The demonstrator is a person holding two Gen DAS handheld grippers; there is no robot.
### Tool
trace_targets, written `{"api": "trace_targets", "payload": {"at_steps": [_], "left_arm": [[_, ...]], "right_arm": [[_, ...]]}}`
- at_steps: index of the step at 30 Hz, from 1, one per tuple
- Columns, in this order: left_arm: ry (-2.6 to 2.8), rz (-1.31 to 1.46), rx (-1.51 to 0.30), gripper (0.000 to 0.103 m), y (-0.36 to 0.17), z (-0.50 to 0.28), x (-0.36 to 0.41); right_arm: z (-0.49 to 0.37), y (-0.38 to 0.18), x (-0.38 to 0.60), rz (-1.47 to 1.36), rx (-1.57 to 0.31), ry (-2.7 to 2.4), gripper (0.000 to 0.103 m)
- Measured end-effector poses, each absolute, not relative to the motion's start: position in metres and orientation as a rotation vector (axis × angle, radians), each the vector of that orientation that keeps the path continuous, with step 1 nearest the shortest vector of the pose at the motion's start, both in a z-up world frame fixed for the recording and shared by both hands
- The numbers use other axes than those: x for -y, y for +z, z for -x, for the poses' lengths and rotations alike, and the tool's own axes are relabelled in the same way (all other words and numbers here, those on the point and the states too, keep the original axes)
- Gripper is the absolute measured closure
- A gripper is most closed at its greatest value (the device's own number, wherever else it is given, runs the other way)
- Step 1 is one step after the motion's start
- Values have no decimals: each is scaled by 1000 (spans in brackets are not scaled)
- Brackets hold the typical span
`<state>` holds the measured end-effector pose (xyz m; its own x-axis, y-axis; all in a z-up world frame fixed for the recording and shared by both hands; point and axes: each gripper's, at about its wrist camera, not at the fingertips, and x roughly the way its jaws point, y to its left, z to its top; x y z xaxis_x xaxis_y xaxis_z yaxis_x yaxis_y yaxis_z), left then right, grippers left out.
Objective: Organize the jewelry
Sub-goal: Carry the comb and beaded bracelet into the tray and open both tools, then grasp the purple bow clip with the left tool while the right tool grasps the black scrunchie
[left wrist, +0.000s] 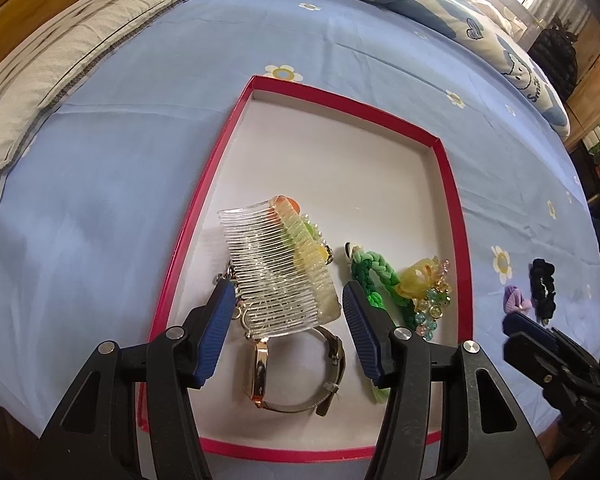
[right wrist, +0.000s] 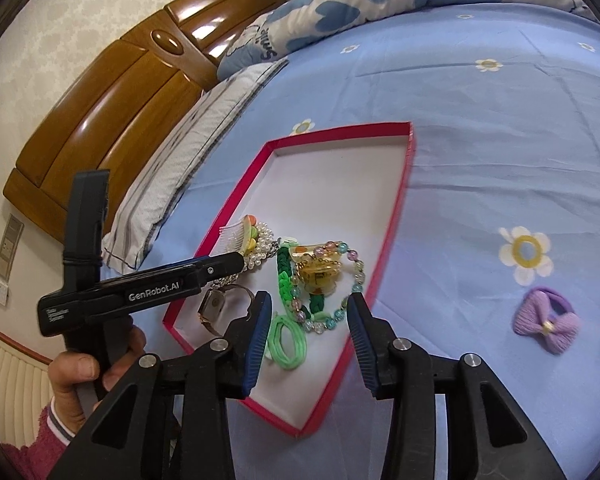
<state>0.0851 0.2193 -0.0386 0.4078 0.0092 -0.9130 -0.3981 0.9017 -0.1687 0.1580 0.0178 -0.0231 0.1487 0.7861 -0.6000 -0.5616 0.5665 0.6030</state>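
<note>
A red-rimmed white tray (left wrist: 180, 248) (right wrist: 396, 216) lies on the blue sheet. My left gripper (left wrist: 288, 300) points down into it, jaws open on either side of a clear comb (left wrist: 280, 268) with coloured trim. The comb rests on a pearl bracelet (right wrist: 264, 240) and a gold watch (left wrist: 260, 368). My right gripper (right wrist: 310, 320) hangs open over the tray's near corner, with nothing held. Beneath it lie a green braided cord (right wrist: 284, 280), a beaded bracelet (right wrist: 340, 312) with a yellow charm (left wrist: 414, 280), and a light green hair tie (right wrist: 286, 344).
A purple bow hair tie (right wrist: 546, 322) and a black scrunchie (left wrist: 542, 284) lie on the sheet to the right of the tray. Pillows (left wrist: 40, 80) and a quilt (right wrist: 380, 0) lie beyond it. A wooden headboard (right wrist: 120, 92) stands at the left.
</note>
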Motion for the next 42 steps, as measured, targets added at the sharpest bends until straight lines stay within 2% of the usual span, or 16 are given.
{"api": "trace_targets", "payload": {"at_steps": [9, 20, 31, 42], "left_arm": [[250, 411, -1066, 46, -12, -68, -206], [134, 406, -1052, 45, 5, -66, -153], [24, 346, -1090, 45, 2, -82, -92], [-59, 292, -1136, 44, -10, -109, -45]], "right_arm": [[-150, -17, 35, -285, -994, 905, 57], [-149, -43, 122, -351, -1021, 728, 54], [-153, -56, 186, -421, -1004, 600, 54], [-178, -65, 203, -439, -978, 552, 54]]}}
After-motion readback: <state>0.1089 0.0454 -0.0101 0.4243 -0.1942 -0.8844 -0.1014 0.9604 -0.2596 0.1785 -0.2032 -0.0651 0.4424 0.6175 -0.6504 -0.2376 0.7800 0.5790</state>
